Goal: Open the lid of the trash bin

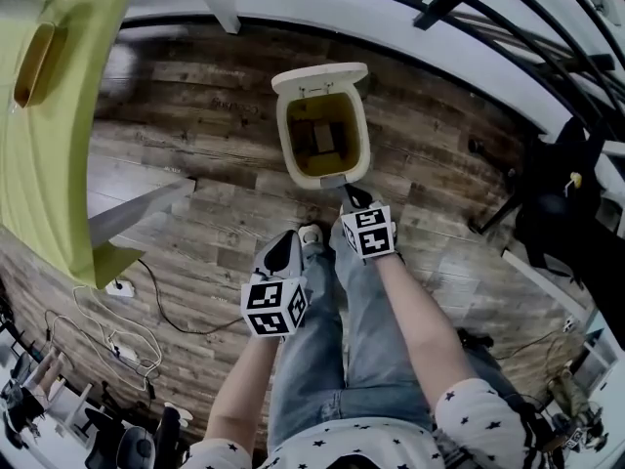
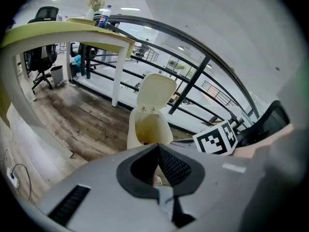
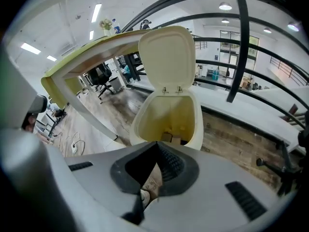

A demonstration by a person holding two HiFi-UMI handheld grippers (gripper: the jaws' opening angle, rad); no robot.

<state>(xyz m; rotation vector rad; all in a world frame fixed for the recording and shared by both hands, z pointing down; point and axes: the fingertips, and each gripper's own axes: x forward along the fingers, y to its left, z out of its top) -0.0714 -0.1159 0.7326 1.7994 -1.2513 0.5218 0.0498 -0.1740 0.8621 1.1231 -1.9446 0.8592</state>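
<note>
A cream trash bin (image 1: 363,143) stands on the wood floor with its lid (image 1: 319,78) swung up and back, so the inside shows, with a few cardboard-like scraps at the bottom. My right gripper (image 1: 352,199) is shut and empty, its tips just before the bin's near foot. My left gripper (image 1: 284,250) hangs lower left, shut and empty, apart from the bin. The left gripper view shows the bin (image 2: 145,122) and raised lid (image 2: 155,92) beyond the shut left gripper (image 2: 157,147). The right gripper view has the bin (image 3: 193,124) close, lid (image 3: 166,57) upright, behind the shut right gripper (image 3: 157,144).
A yellow-green table (image 1: 49,125) with a pale leg (image 1: 137,213) fills the left. A black railing (image 1: 469,27) runs behind the bin. A power strip with cables (image 1: 117,291) lies on the floor at left. A black chair base (image 1: 503,213) is at right. My shoe (image 1: 311,234) is near the bin.
</note>
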